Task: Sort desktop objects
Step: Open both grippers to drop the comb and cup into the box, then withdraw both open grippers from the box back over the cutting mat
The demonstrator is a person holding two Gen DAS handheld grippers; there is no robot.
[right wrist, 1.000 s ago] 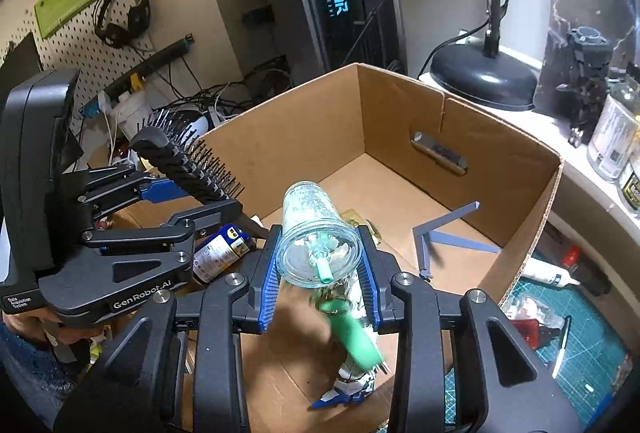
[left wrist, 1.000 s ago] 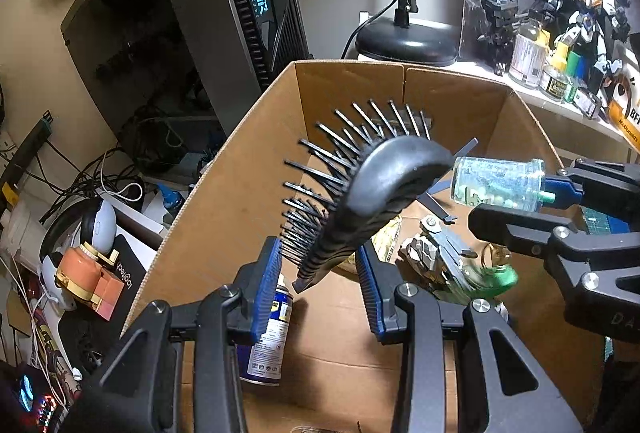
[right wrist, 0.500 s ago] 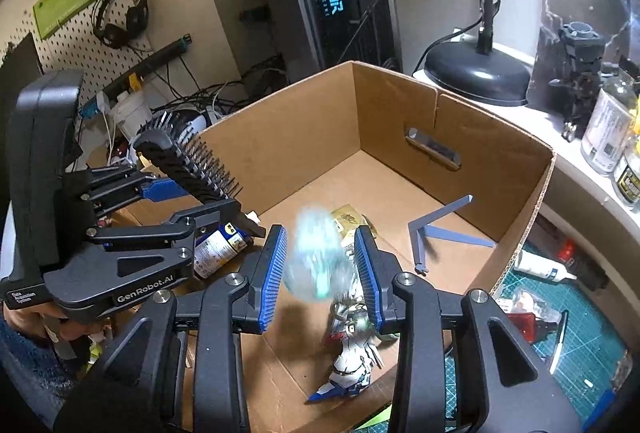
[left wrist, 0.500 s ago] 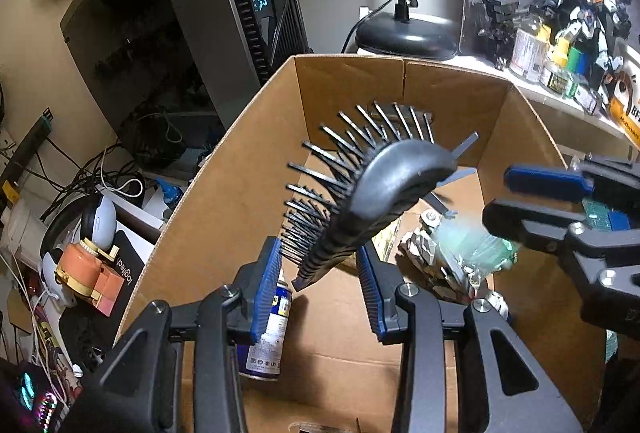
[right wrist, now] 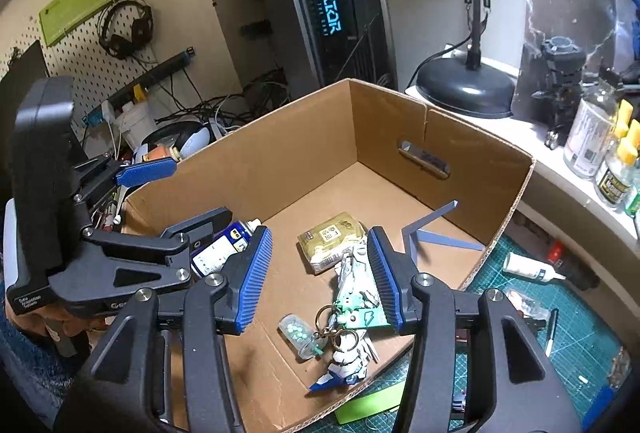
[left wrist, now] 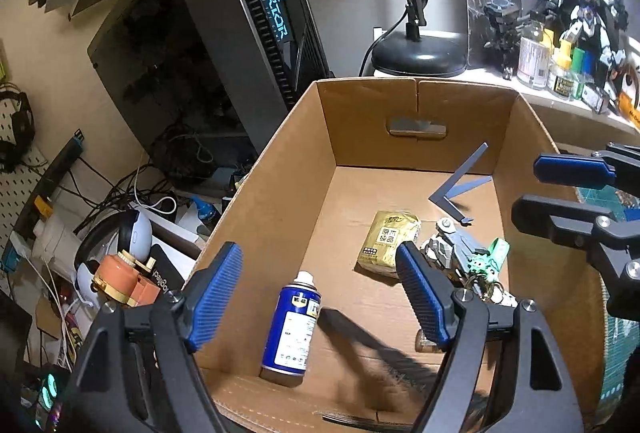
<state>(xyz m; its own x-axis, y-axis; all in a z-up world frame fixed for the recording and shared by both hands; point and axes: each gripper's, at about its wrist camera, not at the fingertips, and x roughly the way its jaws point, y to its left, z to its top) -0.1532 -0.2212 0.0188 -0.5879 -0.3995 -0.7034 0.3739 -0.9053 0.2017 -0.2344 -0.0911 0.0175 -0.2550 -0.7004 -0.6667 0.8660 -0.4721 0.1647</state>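
Note:
Both grippers hang over an open cardboard box (left wrist: 296, 193) (right wrist: 280, 161). My left gripper (left wrist: 318, 297) (right wrist: 172, 201) is open, its jaws opening wide with nothing between them. Below it, the black hairbrush (left wrist: 380, 351) is a dark blur low in the box. My right gripper (right wrist: 318, 277) (left wrist: 548, 191) is also open, its jaws opening and empty. The small clear bottle of green beads (right wrist: 300, 333) lies on the box floor under it, beside a green keychain (right wrist: 356, 313).
In the box also lie a blue spray can (left wrist: 292, 325) (right wrist: 224, 245), a gold packet (left wrist: 390, 241) (right wrist: 332, 237), a toy robot model (left wrist: 452, 253) (right wrist: 352, 357) and a grey angle bracket (left wrist: 460, 185). A computer tower (left wrist: 240, 53), a lamp base (left wrist: 420, 53) and jars stand behind.
The left jaws spread and let go of the hairbrush, which dropped into the box. The right jaws let go of the clear bottle, which fell and now lies on the box floor.

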